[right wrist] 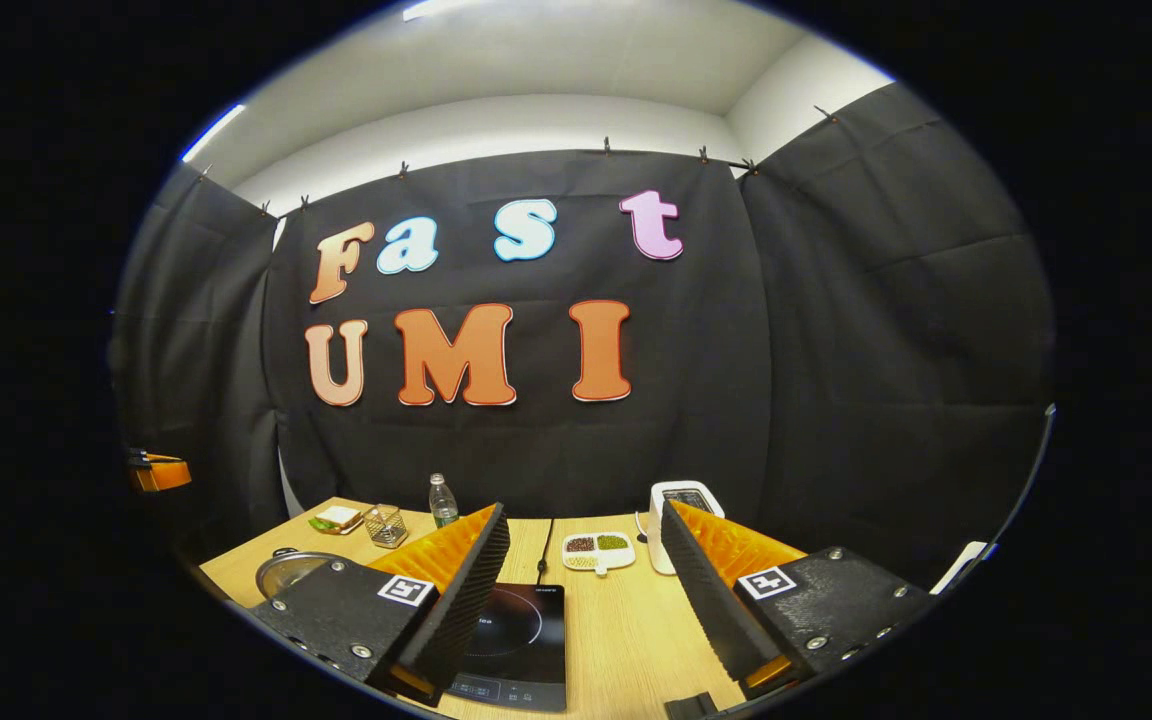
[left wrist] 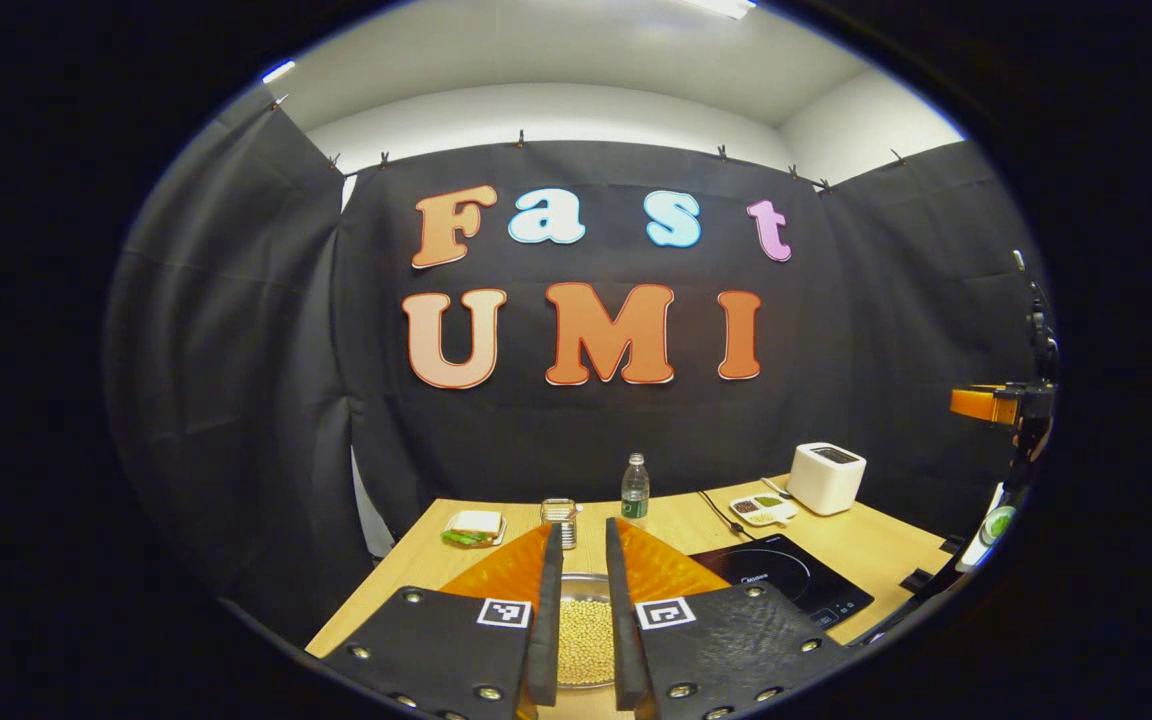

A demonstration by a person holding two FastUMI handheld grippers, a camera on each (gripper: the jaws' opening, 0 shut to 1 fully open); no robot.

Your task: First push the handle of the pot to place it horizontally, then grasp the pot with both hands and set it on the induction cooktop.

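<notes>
In the left gripper view, the left gripper (left wrist: 584,575) is seen low over the near edge of the wooden surface (left wrist: 416,570), its jaws held a narrow gap apart with nothing pressed between them. Through that gap the pot (left wrist: 586,625) is seen directly below and ahead, with a glass lid and pale round grains showing inside; its handle cannot be made out. Just right of the pot lies the black induction cooktop (left wrist: 786,578), flat on the surface and apart from the pot. Farther back a sandwich on a small plate (left wrist: 473,527), a wire basket (left wrist: 558,512), a water bottle (left wrist: 635,488), a divided dish of beans (left wrist: 762,509) and a white toaster (left wrist: 825,477) are ranged along the far side.

In the right gripper view, the right gripper (right wrist: 586,580) is held wide open above the surface (right wrist: 626,620), empty. The induction cooktop (right wrist: 521,640) is seen below, just inside the one finger. The pot's glass lid (right wrist: 286,572) is seen at the far left edge, beside the cooktop. Beyond stand the bean dish (right wrist: 596,547), the toaster (right wrist: 681,505), the bottle (right wrist: 442,503), the basket (right wrist: 386,524) and the sandwich (right wrist: 336,518).
</notes>
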